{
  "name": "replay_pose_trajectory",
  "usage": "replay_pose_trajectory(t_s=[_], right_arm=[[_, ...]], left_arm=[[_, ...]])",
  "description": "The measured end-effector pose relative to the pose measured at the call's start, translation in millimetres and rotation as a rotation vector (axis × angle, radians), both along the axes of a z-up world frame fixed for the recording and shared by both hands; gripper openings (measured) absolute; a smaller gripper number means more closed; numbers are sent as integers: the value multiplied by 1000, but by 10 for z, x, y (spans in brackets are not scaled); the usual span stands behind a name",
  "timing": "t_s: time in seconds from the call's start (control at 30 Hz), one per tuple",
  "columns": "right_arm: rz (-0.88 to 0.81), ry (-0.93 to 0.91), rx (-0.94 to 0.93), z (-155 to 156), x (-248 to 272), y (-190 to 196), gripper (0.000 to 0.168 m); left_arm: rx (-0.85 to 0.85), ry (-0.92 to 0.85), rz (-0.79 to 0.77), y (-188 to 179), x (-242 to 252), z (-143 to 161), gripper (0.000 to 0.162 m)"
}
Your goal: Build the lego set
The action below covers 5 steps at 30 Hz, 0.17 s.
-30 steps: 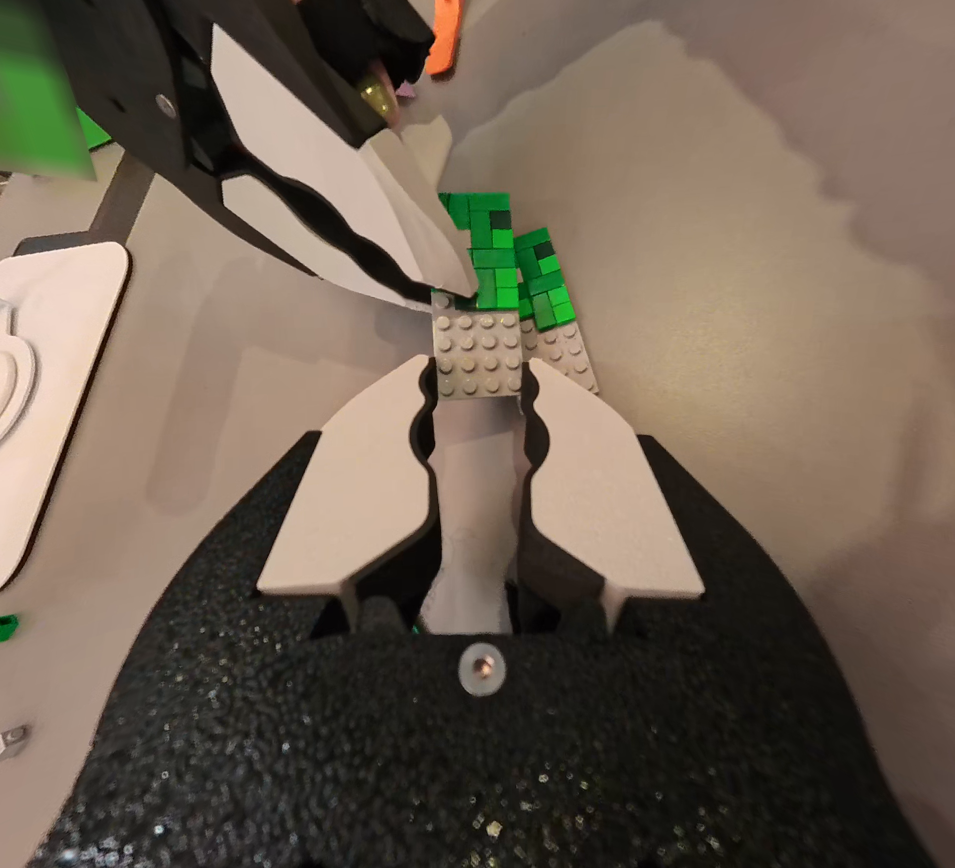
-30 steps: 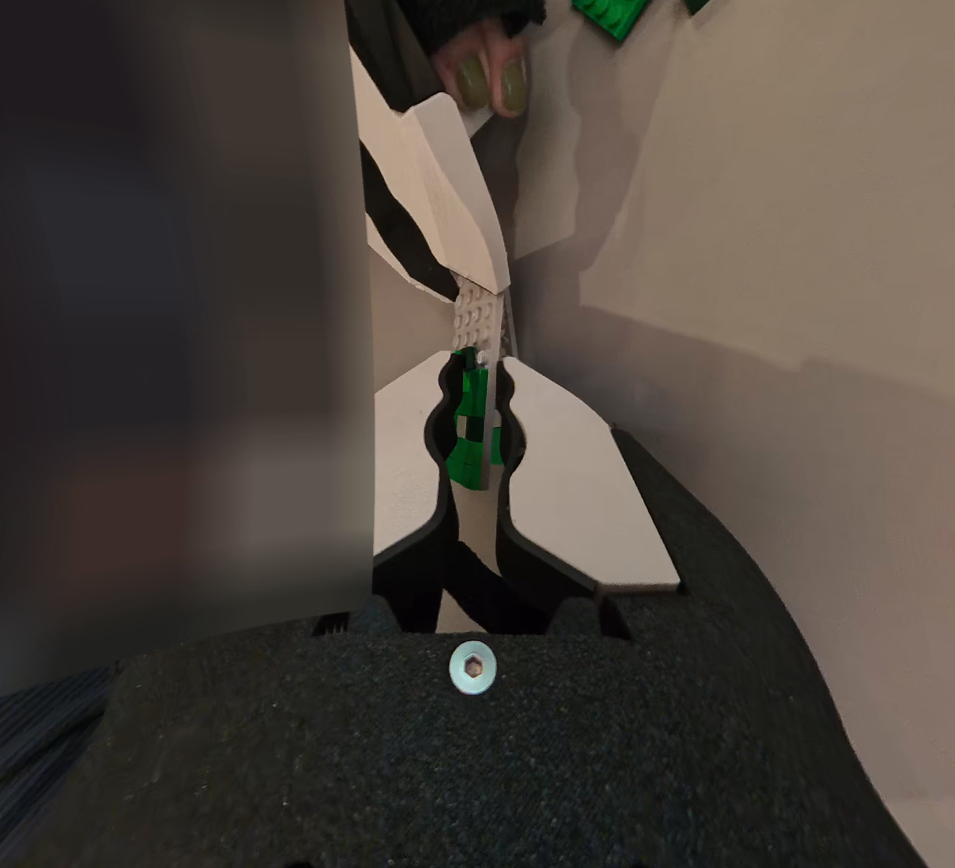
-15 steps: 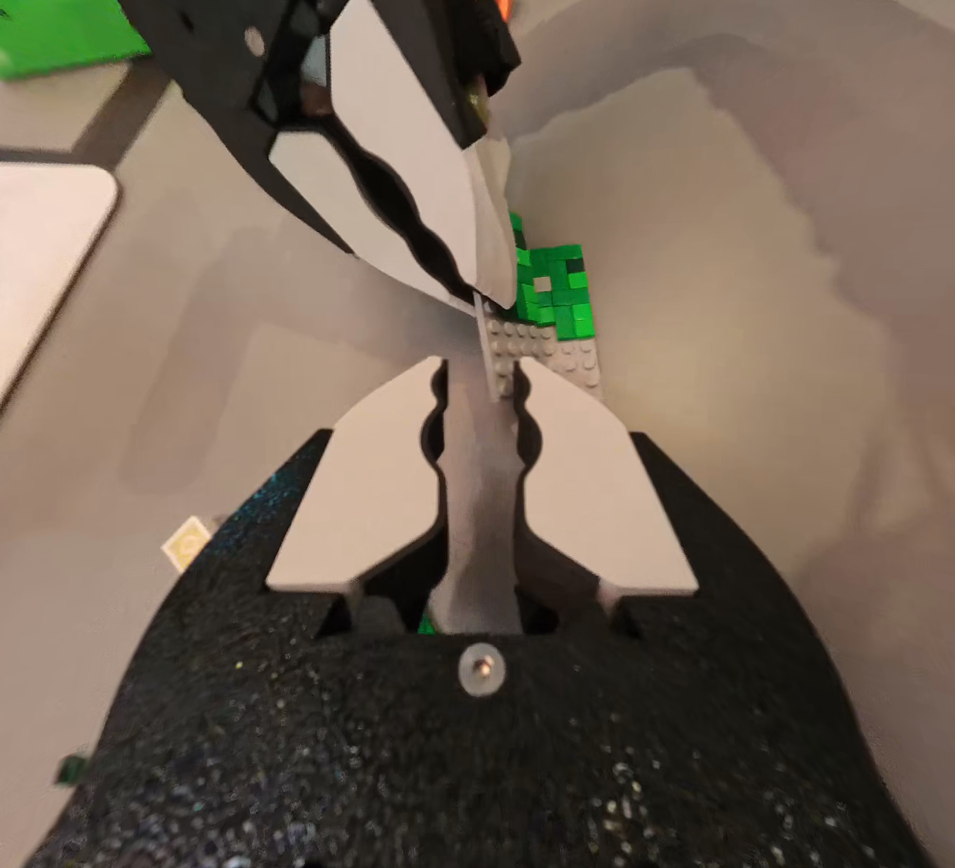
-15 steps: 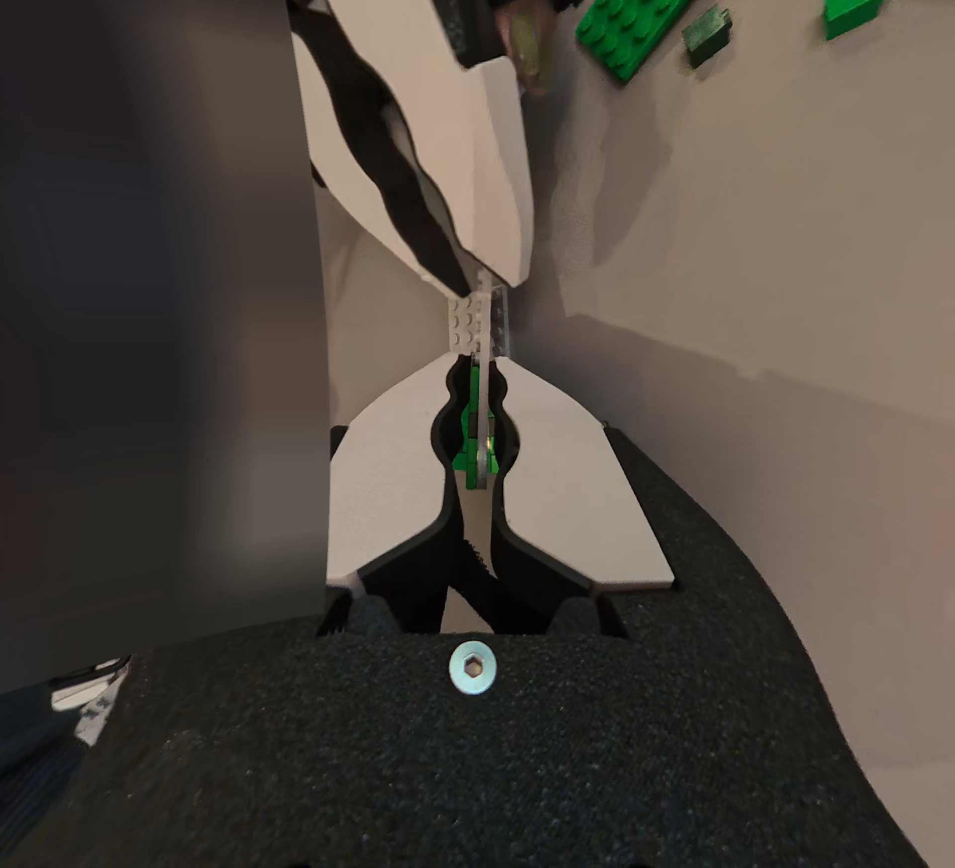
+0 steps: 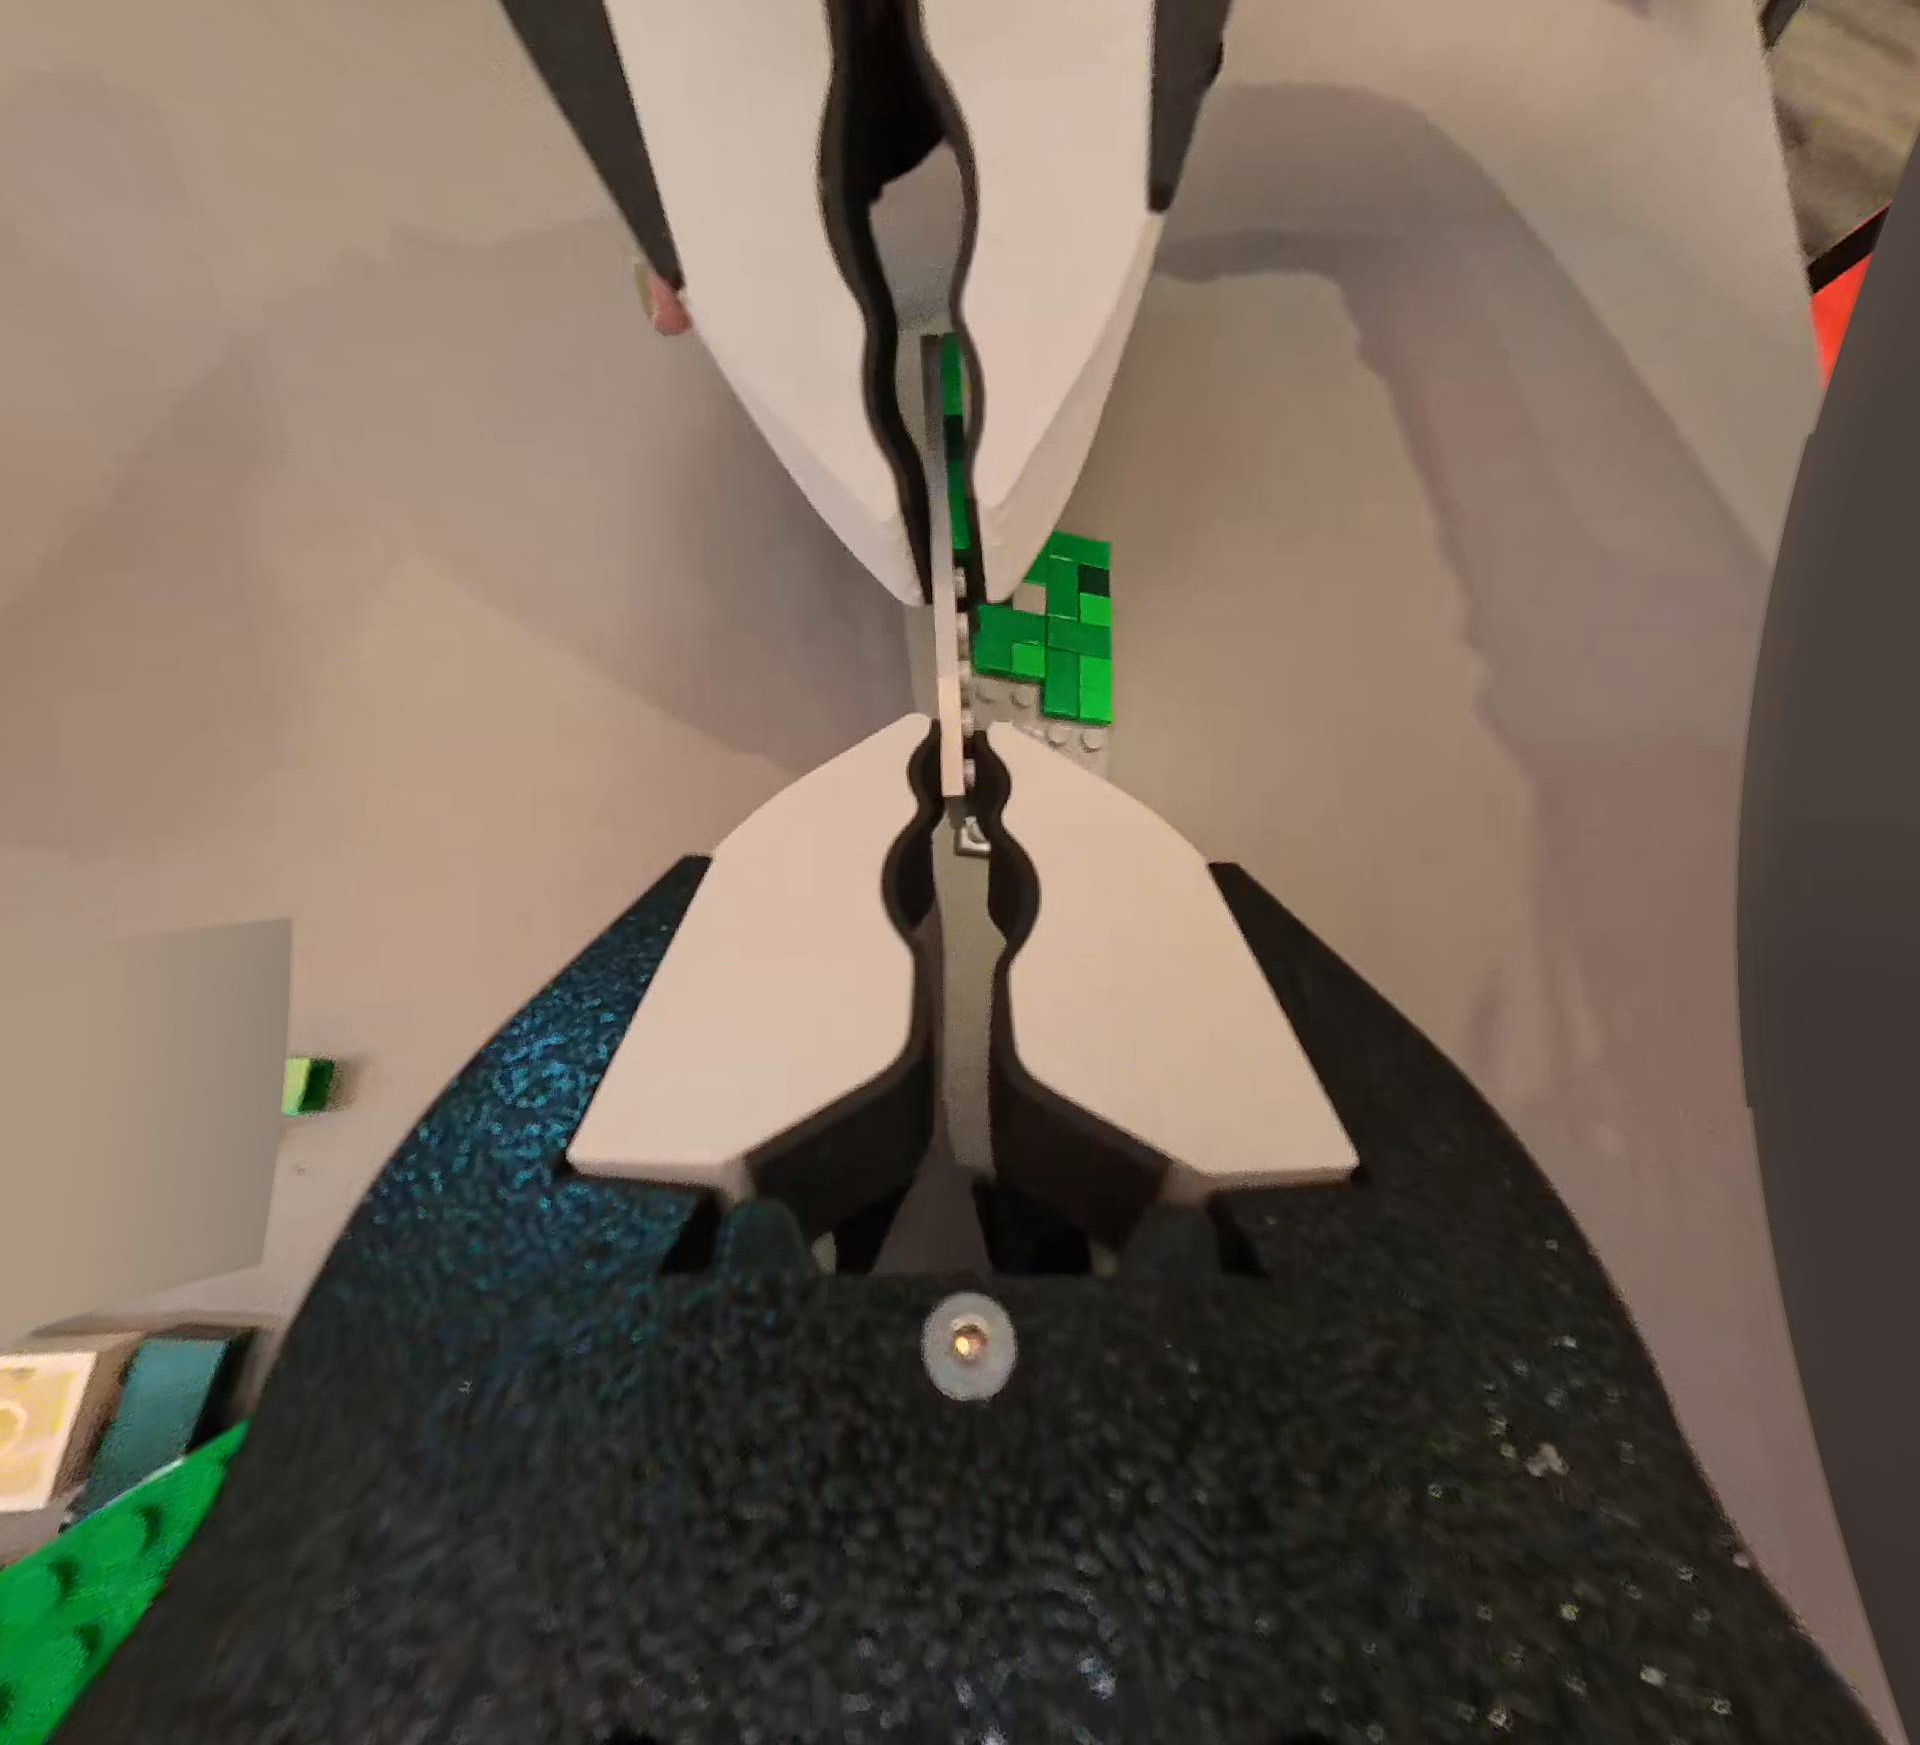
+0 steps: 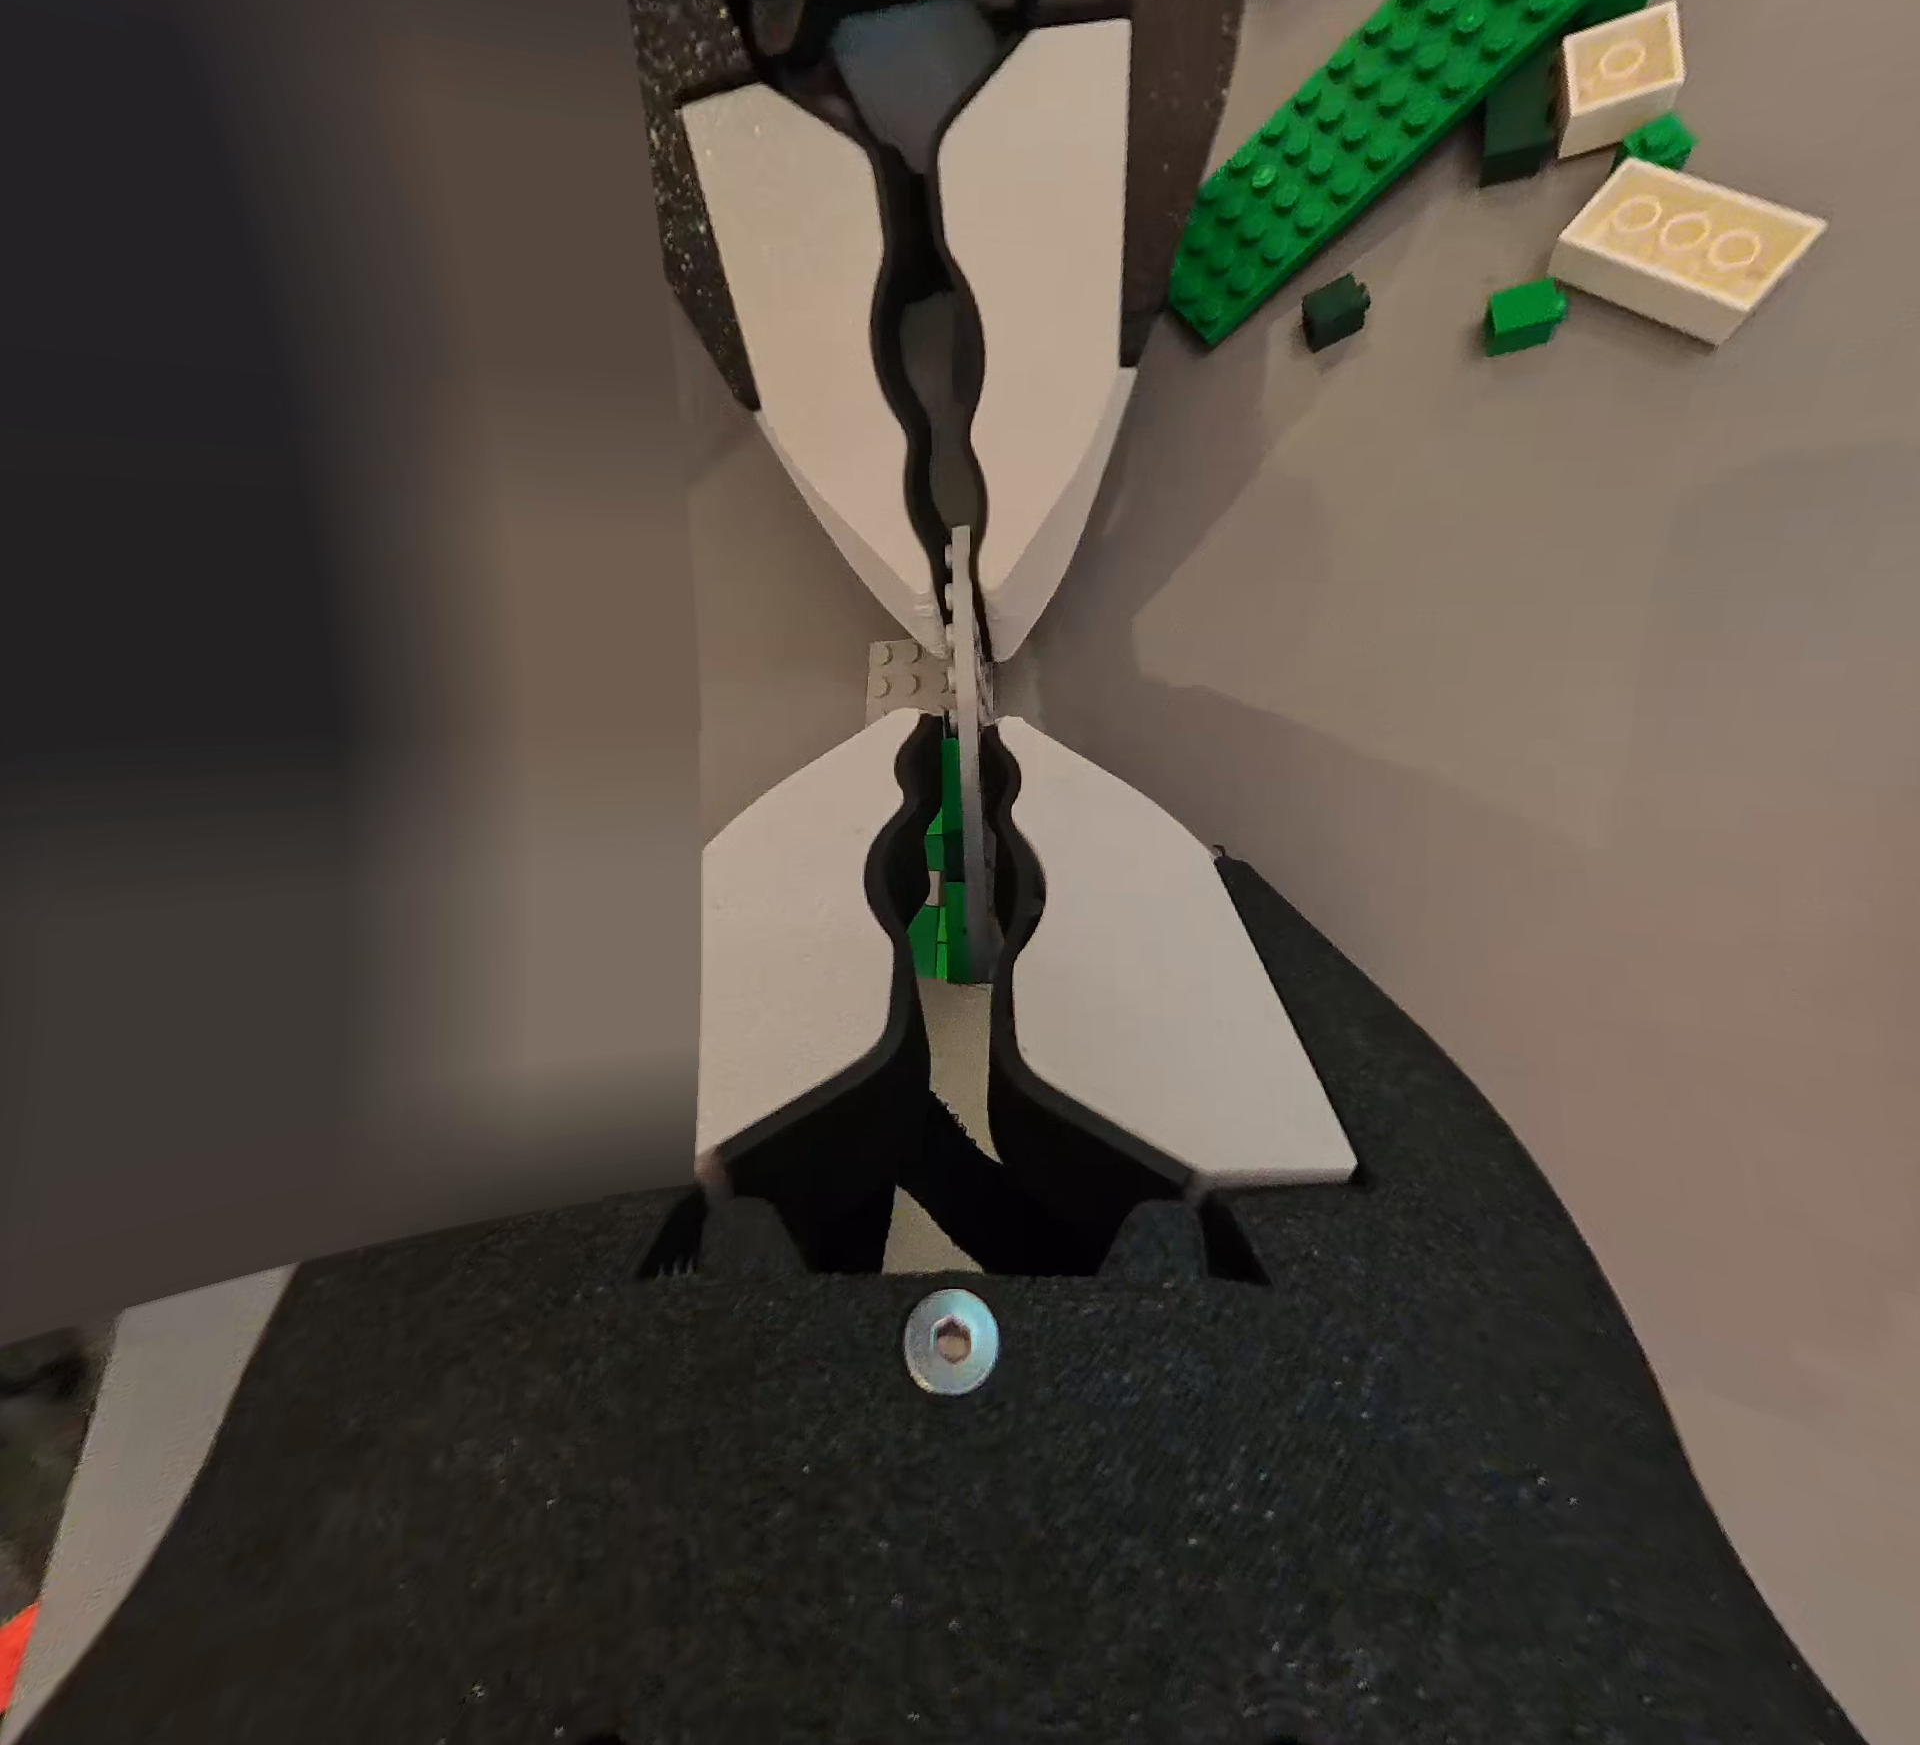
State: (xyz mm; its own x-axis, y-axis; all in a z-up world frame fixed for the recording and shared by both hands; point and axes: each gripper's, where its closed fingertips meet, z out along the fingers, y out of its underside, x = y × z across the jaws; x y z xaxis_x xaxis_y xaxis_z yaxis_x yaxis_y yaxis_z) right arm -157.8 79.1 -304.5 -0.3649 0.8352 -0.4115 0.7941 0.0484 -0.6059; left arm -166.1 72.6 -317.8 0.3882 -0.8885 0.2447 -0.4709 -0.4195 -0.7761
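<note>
A grey studded plate with green tiles [image 5: 948,687] stands on edge between the two grippers, which face each other tip to tip. My left gripper [image 5: 951,750] is shut on its bare grey end. My right gripper [image 6: 961,724] is shut on the green-tiled end [image 6: 940,864]. The right gripper shows at the top of the left wrist view [image 5: 951,589], and the left gripper shows at the top of the right wrist view [image 6: 961,646]. A second grey plate with green tiles [image 5: 1060,646] lies flat on the table just behind; its grey studs show in the right wrist view [image 6: 904,677].
A long green plate [image 6: 1434,85] lies at the upper right, with white bricks [image 6: 1683,251] and small green bricks [image 6: 1522,319] around it. In the left wrist view a small green brick [image 5: 309,1085] and a green plate [image 5: 94,1591] lie at the lower left.
The held plate has turned from nearly flat to on edge. The two grippers have swung round until they face each other head-on, both still closed on the plate.
</note>
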Motion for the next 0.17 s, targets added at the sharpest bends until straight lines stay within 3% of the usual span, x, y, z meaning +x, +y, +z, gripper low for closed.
replay_pose_trajectory(t_s=[0.03, 0.17], right_arm=[[4, 4, 17, -1, -3, -3, 7], [23, -2, 15, -15, 3, -22, 6]], left_arm=[[-19, -7, 4, -4, -2, -1, 4], [-121, -45, 14, -42, 9, -9, 4]])
